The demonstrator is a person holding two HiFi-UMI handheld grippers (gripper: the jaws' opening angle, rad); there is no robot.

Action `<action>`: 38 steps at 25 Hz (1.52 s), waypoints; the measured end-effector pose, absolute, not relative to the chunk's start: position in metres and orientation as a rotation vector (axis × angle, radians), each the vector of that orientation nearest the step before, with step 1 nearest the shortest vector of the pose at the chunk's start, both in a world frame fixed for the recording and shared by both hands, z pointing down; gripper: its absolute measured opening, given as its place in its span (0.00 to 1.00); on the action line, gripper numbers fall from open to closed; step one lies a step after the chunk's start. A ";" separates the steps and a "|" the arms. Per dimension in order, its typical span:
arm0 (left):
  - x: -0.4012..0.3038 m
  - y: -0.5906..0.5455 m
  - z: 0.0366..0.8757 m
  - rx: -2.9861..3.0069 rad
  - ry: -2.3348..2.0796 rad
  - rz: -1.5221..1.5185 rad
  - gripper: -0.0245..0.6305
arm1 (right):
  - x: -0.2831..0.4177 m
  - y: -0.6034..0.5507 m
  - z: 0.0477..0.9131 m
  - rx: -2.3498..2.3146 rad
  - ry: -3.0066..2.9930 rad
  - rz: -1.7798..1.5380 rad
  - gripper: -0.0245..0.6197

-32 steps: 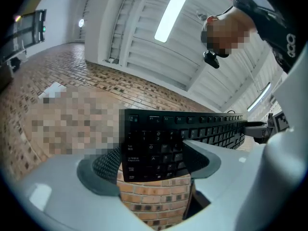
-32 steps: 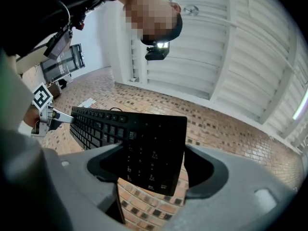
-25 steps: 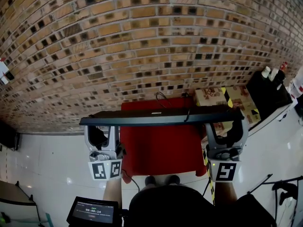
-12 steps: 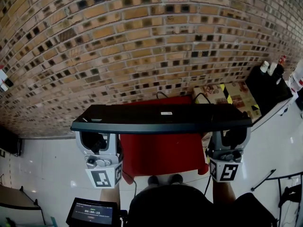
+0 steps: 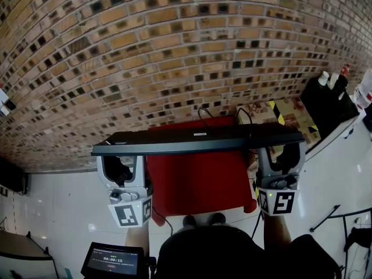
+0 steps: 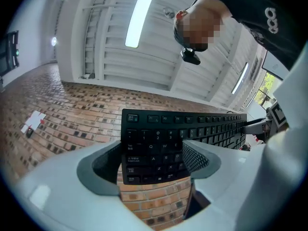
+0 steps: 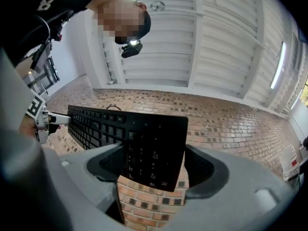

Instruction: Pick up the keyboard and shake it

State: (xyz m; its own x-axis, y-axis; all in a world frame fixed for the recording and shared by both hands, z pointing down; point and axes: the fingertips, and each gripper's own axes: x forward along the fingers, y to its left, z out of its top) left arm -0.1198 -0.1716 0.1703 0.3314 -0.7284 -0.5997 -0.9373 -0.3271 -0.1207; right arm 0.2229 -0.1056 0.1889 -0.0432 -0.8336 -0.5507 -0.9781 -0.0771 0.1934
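A brick wall (image 5: 174,51) fills the background, and a red table (image 5: 197,185) stands in front of it. Lifted clear above the table, the black keyboard (image 5: 197,139) hangs almost level and edge-on in the head view, with its keys facing the two gripper cameras. The left gripper (image 5: 121,160) pinches the keyboard's left end between its jaws, the right gripper (image 5: 281,156) pinches the number-pad end the same way, and a thin black cable (image 5: 203,113) loops behind the keyboard's far edge
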 end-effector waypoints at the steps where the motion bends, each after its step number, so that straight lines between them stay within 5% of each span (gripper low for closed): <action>1: -0.122 -0.174 0.176 -2.163 1.483 0.620 0.66 | 0.220 -0.109 0.189 -1.974 1.960 0.814 0.59; 38: -0.153 -0.156 0.123 -1.955 1.442 0.795 0.66 | 0.193 -0.107 0.127 -1.821 1.822 1.043 0.59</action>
